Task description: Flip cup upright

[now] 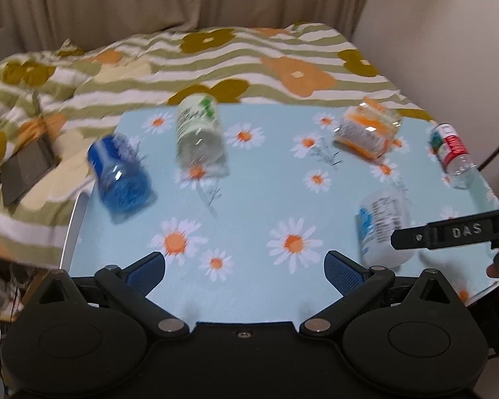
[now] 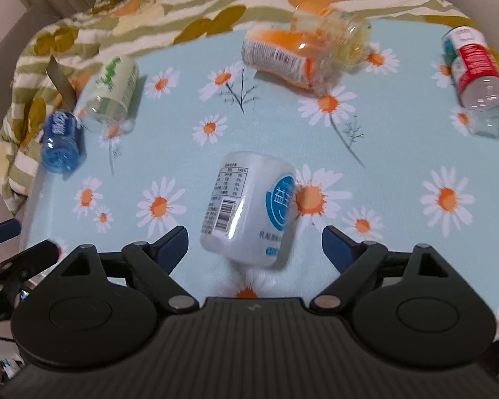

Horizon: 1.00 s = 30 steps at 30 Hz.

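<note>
White plastic cup with blue label point(image 2: 249, 212) lies on its side on daisy-print desk point(image 2: 399, 139), between the spread fingers of right claw point(image 2: 254, 242), untouched; left claw point(image 1: 244, 267) released too, over bare cloth

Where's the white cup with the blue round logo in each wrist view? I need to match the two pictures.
Left wrist: white cup lies on its side at lower right, partly behind the right gripper's finger.
Right wrist: white cup lies low centre, just ahead of the open right gripper.
Shared landmark: orange cup, on its side farther back.
</note>
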Available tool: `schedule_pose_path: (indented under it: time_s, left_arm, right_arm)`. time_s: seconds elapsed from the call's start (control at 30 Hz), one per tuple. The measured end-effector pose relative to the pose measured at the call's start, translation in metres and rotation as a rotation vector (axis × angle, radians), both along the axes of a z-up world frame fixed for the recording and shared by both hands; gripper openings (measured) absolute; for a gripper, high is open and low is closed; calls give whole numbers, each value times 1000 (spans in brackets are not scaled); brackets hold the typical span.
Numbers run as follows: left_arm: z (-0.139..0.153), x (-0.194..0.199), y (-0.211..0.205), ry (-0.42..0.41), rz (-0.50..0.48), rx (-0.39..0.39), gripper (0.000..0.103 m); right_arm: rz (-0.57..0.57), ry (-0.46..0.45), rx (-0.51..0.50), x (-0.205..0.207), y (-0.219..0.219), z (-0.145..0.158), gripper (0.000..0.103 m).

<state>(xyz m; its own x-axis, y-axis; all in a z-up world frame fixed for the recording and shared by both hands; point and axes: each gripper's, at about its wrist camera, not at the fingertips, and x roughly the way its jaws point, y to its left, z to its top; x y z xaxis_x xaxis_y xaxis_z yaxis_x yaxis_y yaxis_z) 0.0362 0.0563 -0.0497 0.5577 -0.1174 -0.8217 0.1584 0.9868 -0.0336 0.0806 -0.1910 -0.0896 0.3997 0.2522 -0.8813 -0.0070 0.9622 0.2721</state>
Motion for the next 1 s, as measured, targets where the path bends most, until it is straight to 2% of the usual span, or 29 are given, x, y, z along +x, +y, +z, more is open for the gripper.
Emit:
schedule_pose_path:
  time_s: [0.07, 0.17, 0.3, 0.37, 0.47, 0.63, 1.0]
  left_arm:
    - [8, 5, -11, -13, -30, 15, 103]
    - [16, 15, -32, -11, -79, 34, 103]
    - [13, 33, -71, 39, -133, 86, 103]
    - [8, 42, -90, 68, -153, 114, 103]
    - [-2, 58, -115, 130, -174, 123, 103]
    - [-27, 89, -149, 275, -155, 75, 102]
    - [-75, 126, -182, 473, -101, 114, 86]
  right_arm:
    - [-14, -41, 7, -9, -8, 13, 103]
    - [-11, -101, -45, -19, -21, 26, 103]
    - [14, -103, -108, -25, -46, 31, 103]
    - [-16, -118, -120, -28, -64, 30, 103]
    - [-20, -130, -128, -30, -87, 23, 103]
    - [-20, -121, -101, -33, -123, 6, 103]
    - [16, -79, -21, -22, -157, -26, 103]
